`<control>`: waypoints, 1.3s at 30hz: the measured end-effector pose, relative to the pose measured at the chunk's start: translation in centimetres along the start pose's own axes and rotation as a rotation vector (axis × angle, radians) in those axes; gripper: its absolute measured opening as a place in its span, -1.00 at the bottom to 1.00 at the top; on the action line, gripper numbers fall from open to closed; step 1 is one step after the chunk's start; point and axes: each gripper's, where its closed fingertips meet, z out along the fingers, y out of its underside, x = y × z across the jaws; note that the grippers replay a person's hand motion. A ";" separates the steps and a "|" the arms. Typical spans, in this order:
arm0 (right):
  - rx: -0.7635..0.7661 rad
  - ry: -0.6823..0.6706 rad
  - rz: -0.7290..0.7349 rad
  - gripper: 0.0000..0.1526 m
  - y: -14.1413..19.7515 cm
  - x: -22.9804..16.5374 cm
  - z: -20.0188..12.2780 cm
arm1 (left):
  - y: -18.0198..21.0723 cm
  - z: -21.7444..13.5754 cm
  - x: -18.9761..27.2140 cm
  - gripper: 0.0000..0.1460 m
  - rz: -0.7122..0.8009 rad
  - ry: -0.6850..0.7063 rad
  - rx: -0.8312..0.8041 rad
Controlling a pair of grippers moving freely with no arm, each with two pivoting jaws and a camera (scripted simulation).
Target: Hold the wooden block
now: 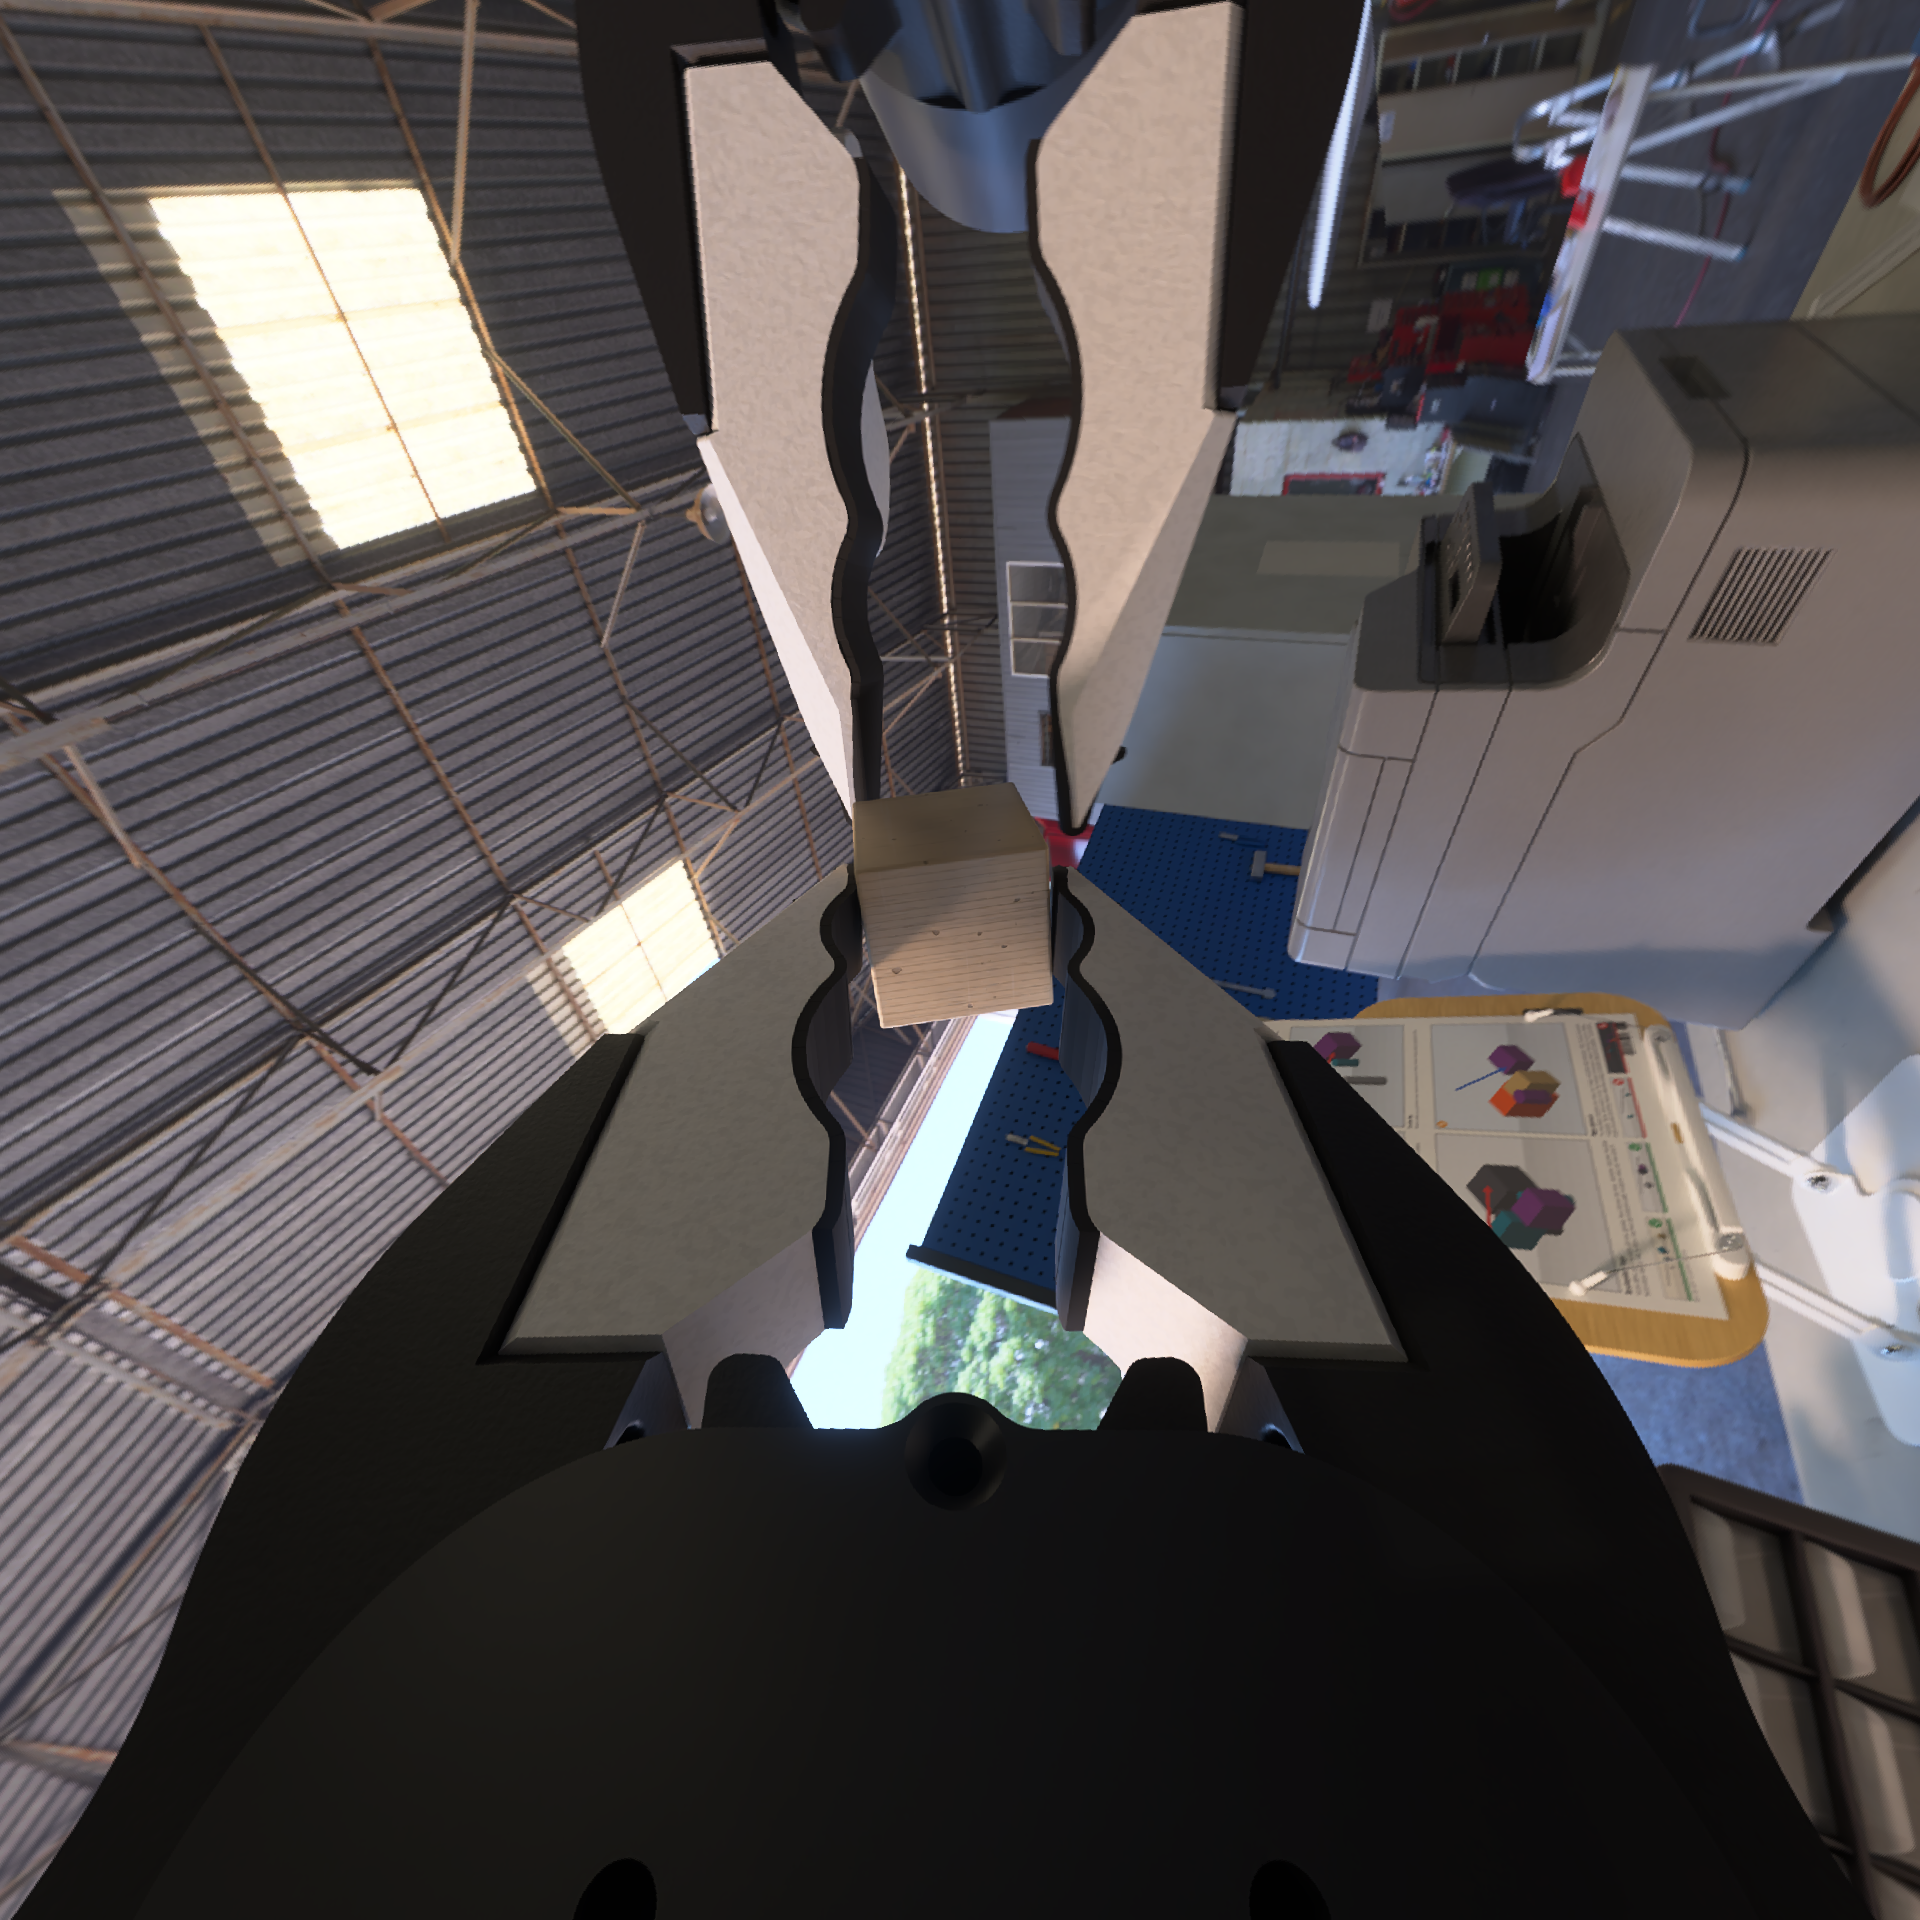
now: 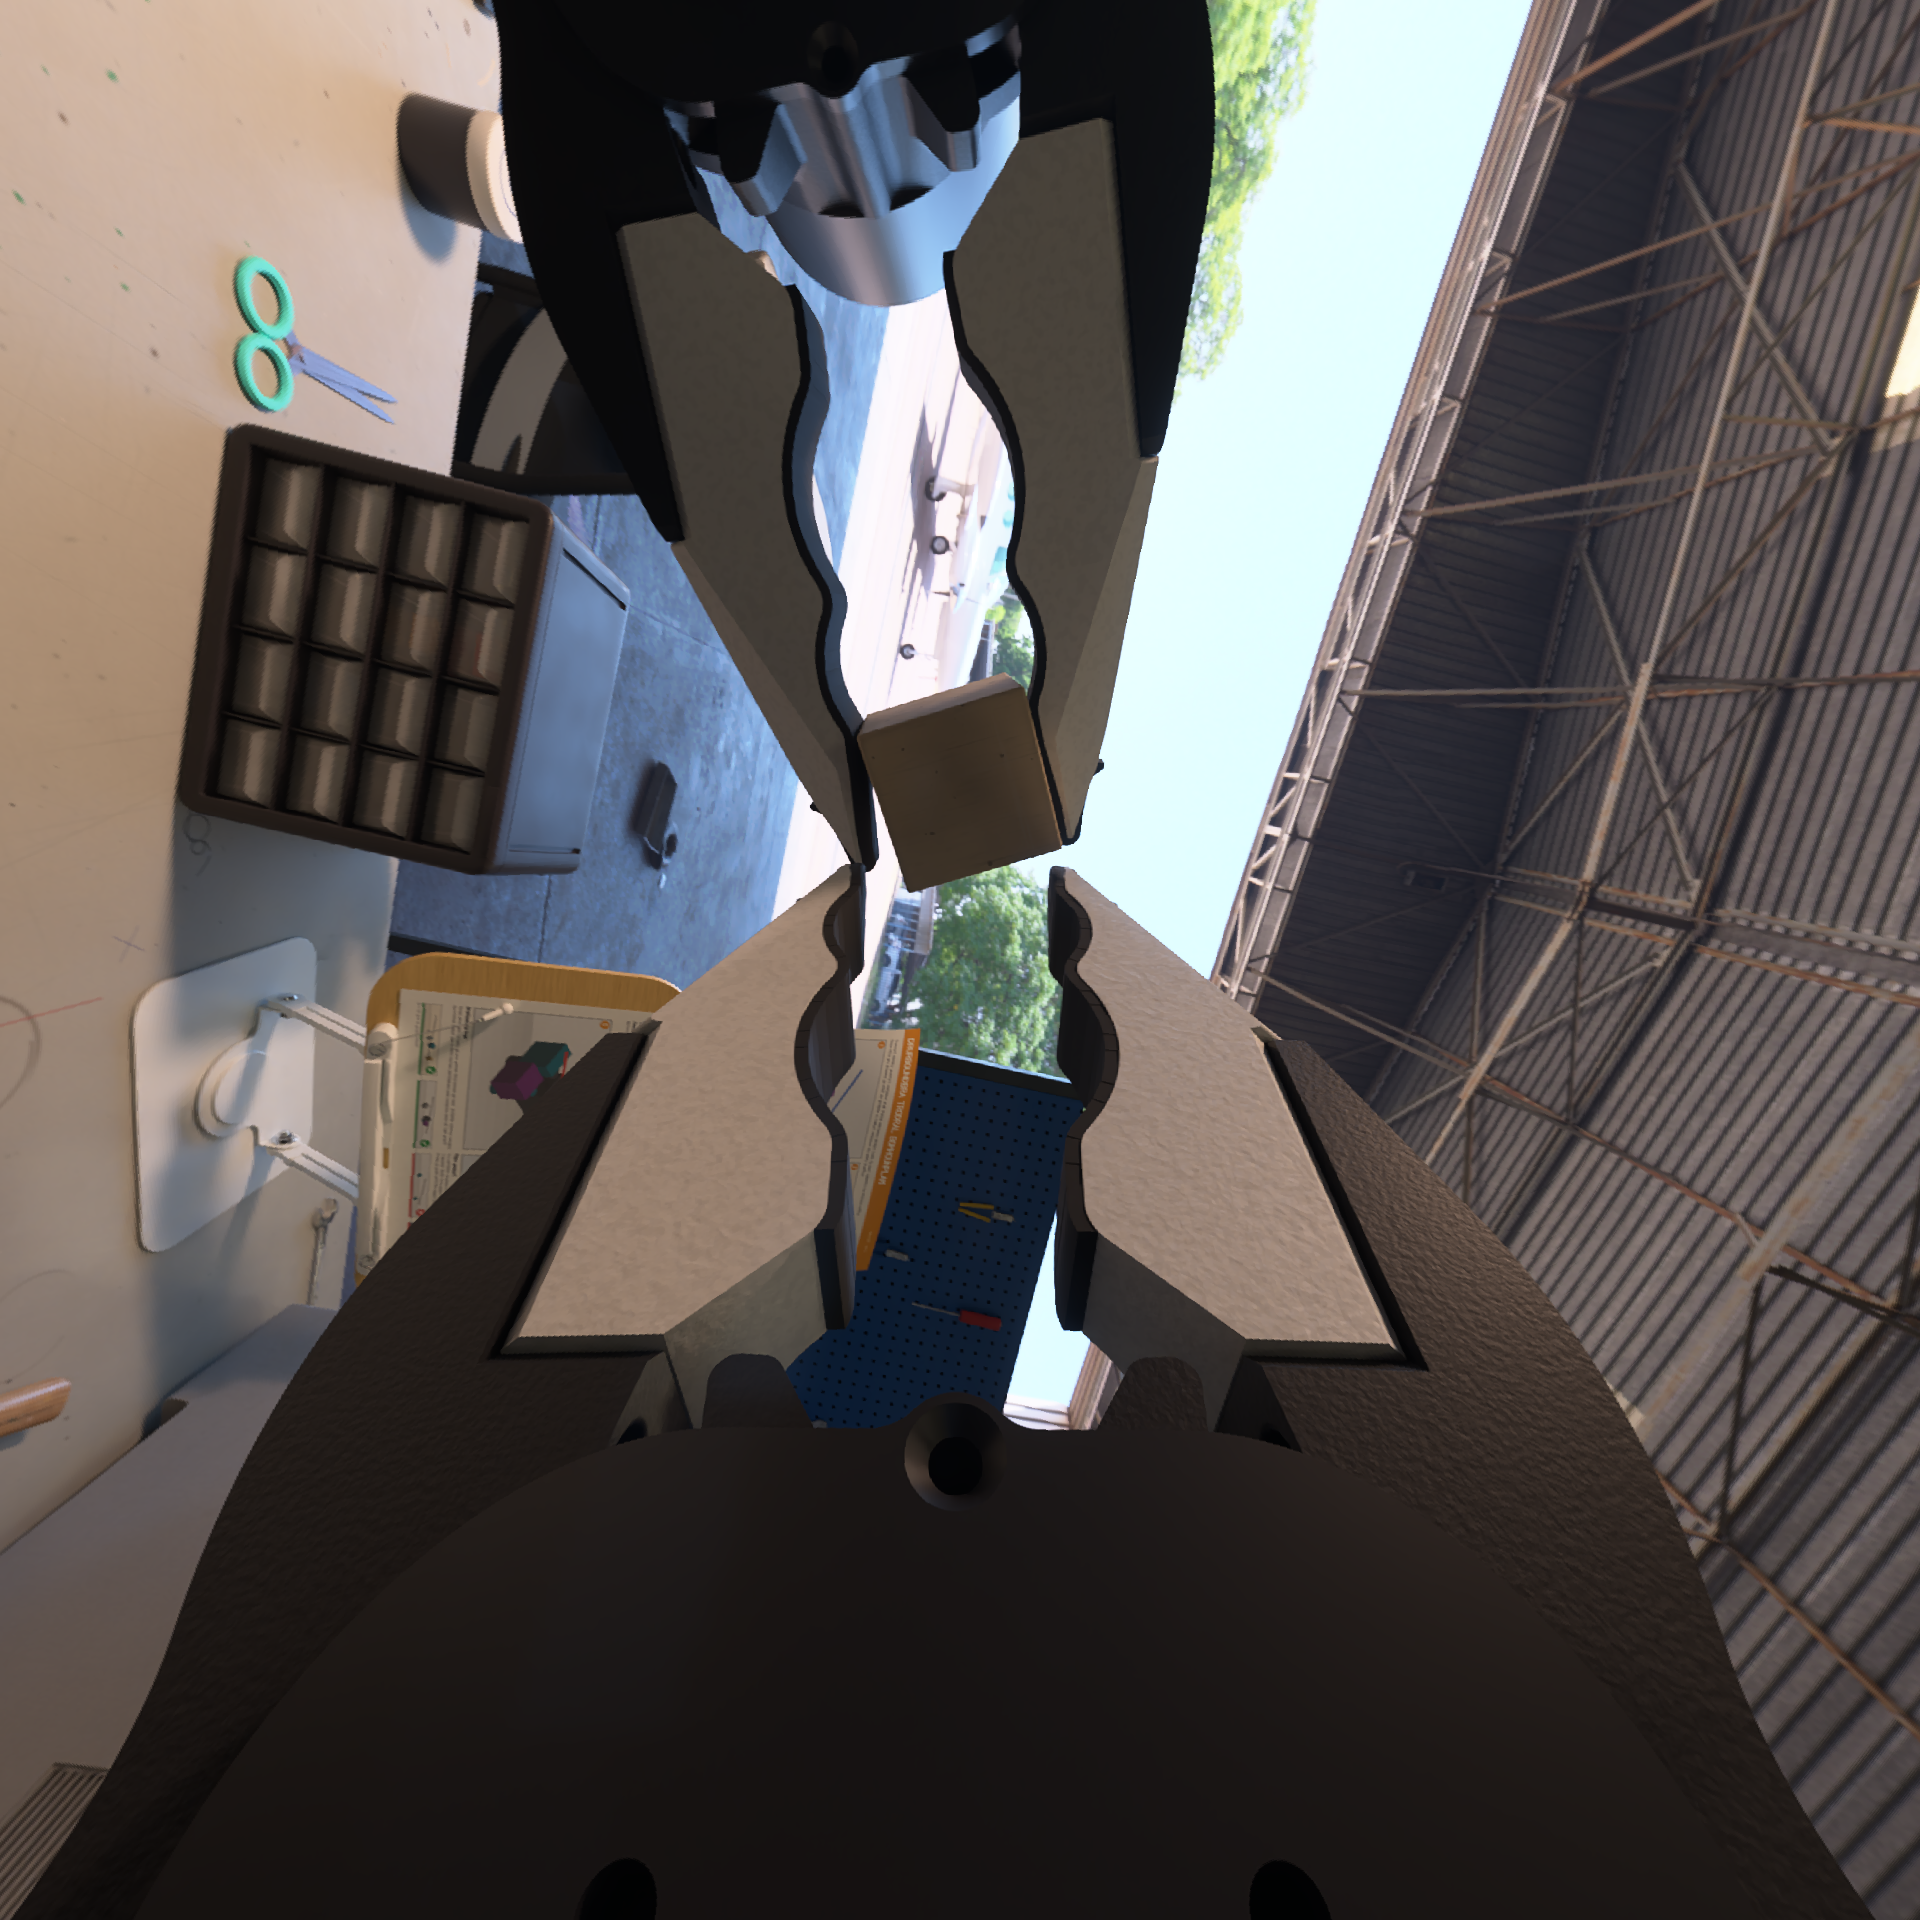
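Left wrist view, left to right:
- 9 to 11 o'clock: grey corrugated metal roof [image 1: 260, 831] on rusty trusses, with a bright skylight panel [image 1: 343, 364].
- Centre: left gripper [image 1: 956, 909] reaches up from 6 o'clock. Its jaws are clamped on the pale, cube-shaped wooden block [image 1: 961, 935], one fingertip against each side face. The block is in mid-air, clear of any surface.
- 12 o'clock: right gripper [image 1: 966, 805] points down at the block. Its jaws are spread to about the block's width, with the tips at the block's far edge. Contact cannot be judged.
- 1 to 3 o'clock: blue perforated pegboard [image 1: 1174, 894] just right of the block, then a large light-grey office printer [image 1: 1610, 675].
- 4 o'clock: wooden clipboard with a printed sheet of coloured block diagrams [image 1: 1507, 1174].

Right wrist view, left to right:
- 10 o'clock: teal-handled scissors [image 2: 270, 332] flat on a beige tabletop [image 2: 104, 623].
- 9 o'clock: dark brown tray of sixteen square compartments [image 2: 364, 644].
- 8 o'clock: white bracket plate [image 2: 223, 1091], with the clipboard just beside it.
- Centre: the right gripper's own fingers are released, with a wide gap between them. Their tips are just short of the block's nearest corner.
- Just above centre: the block is pinched between the tips of the left gripper, which comes down from 12 o'clock.
- 6 o'clock, seen through the gap between the fingers: the pegboard, with small hand tools on it.
- 1 to 4 o'clock: open sky, then the roof.
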 end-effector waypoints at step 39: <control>-0.141 0.198 -0.001 -0.44 -0.1 0.5 1.7 | 0.1 -1.0 -0.6 -0.51 0.222 -0.142 -0.004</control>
